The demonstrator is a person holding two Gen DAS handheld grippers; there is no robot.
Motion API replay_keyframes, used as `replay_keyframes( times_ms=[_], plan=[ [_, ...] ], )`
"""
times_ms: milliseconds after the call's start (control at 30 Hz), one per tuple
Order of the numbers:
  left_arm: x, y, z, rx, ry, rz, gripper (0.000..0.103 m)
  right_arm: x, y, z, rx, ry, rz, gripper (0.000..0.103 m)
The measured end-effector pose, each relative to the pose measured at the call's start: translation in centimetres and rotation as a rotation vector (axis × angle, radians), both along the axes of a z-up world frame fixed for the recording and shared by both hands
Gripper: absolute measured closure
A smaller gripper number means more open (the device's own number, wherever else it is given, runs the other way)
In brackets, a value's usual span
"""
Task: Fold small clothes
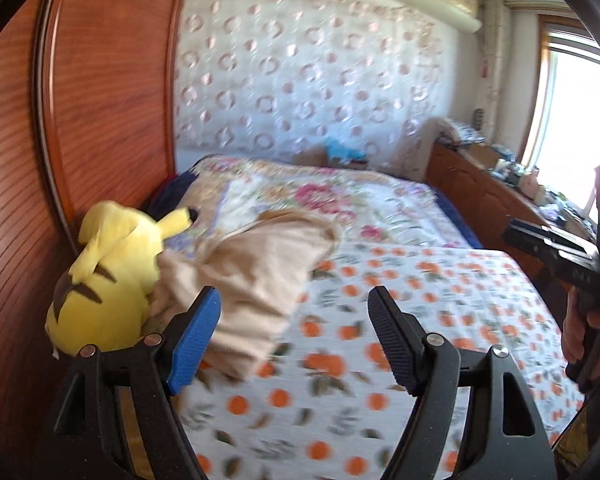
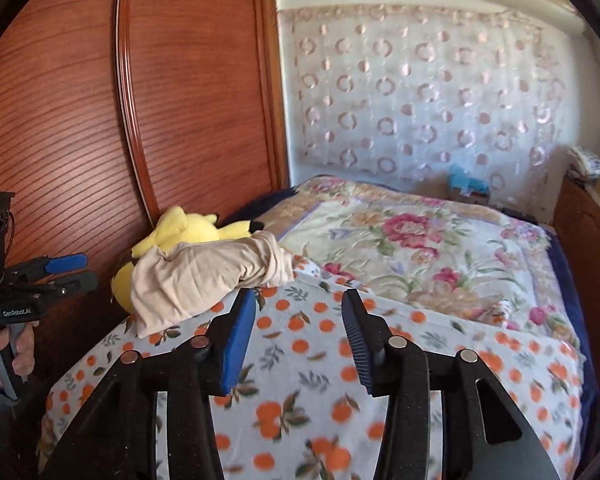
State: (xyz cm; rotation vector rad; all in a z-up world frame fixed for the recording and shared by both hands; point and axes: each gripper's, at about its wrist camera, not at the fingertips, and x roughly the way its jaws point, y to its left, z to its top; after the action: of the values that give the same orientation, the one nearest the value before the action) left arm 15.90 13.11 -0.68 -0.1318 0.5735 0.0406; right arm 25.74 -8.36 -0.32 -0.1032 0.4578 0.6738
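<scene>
Along the left side of the room, a tall reddish wooden wardrobe (image 2: 100, 100) with ribbed panels rises beside the bed (image 2: 420, 248). White curtain fabric (image 2: 420, 92) with pink ring patterns covers the far wall, and a wooden cabinet (image 1: 480, 184) cluttered with small items stands under the bright window (image 1: 572, 120). Across the bed lies a floral quilt (image 2: 400, 240), and nearer to me an orange-printed sheet (image 2: 308, 360) with fruit and leaves.

At the sheet's far left corner a yellow plush toy (image 1: 108, 272) leans against the wardrobe. Draped partly over the toy and partly on the sheet is the beige garment (image 2: 204, 276), bunched up, not folded flat, with nothing gripping it.

My left claw (image 1: 296, 336) stands spread wide, blue pads well apart; the left pad (image 1: 192, 344) sits in front of the garment's edge, and I cannot tell whether it touches. My right claw (image 2: 300, 344) is released too, partly spread, with only the sheet seen between its pads. From the right wrist view, my left hand (image 2: 8, 356) grips the other tool's handle, whose black body reads "GenRobot.AI" in small white letters.
</scene>
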Motion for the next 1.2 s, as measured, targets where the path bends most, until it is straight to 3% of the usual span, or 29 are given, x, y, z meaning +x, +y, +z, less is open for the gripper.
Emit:
replay_keyframes(
  times_ms=[333, 633, 1200],
  plan=[
    [-4.7, -8.4, 3.2, 0.081, -0.088, -0.038, 0.026, -11.8, -10.1, 0.2, 0.046, -0.07, -0.205, 0.034],
    [-7.1, -12.2, 3.8, 0.102, -0.107, -0.038, 0.026, -18.3, -13.1, 0.3, 0.076, -0.116, -0.309, 0.03],
    [-8.3, -15.8, 3.9, 0.147, -0.12, -0.067, 0.026, -18.9, -12.2, -0.4, 0.089, -0.114, -0.345, 0.029]
  ],
)
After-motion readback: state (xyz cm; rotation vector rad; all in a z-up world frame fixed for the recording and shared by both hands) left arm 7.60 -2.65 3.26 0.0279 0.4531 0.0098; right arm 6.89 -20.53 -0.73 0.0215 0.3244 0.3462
